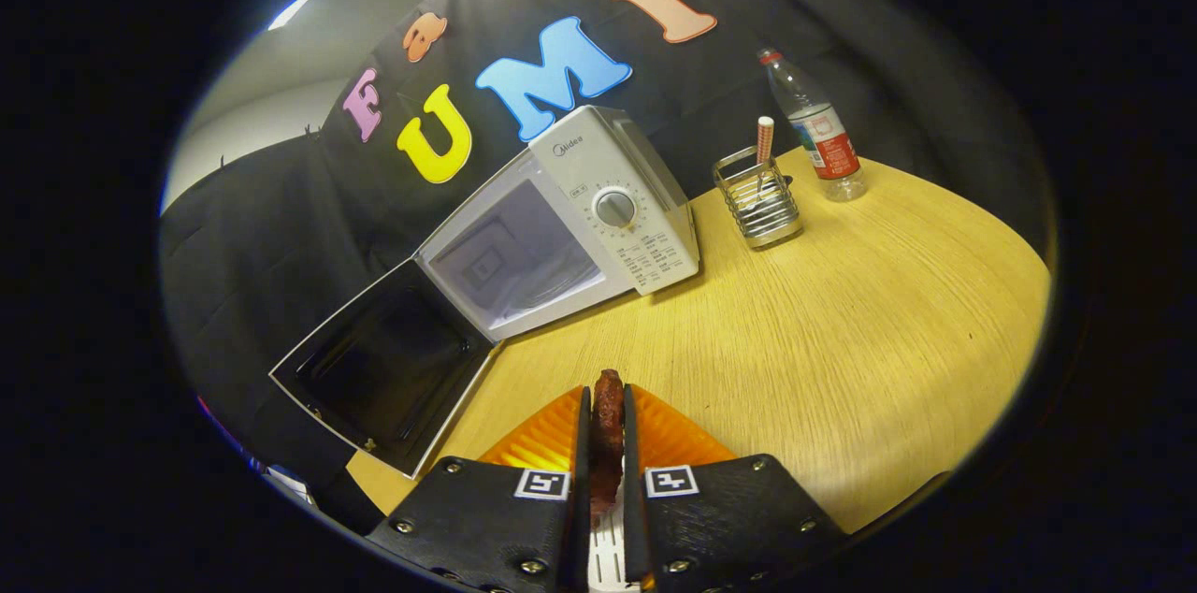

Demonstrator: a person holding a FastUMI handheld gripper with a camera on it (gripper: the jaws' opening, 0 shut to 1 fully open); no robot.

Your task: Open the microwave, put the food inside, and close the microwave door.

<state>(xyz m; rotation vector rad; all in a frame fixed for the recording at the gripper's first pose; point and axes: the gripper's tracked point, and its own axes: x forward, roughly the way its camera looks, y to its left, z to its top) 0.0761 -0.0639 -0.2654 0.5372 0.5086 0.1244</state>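
Observation:
A white microwave (598, 209) stands on the wooden table (842, 331), beyond the fingers and a little to their left. Its door (388, 368) hangs wide open toward the left, and the cavity (514, 261) looks bare inside. My gripper (607, 411) is shut on a thin, dark reddish-brown piece of food (608, 429), which stands on edge between both fingers and pokes out past their tips. The food is held above the table, short of the microwave's open front.
A wire holder (759, 198) with a striped stick in it stands to the right of the microwave. A clear plastic bottle (815, 127) with a red label stands behind it. The open door overhangs the table's left edge.

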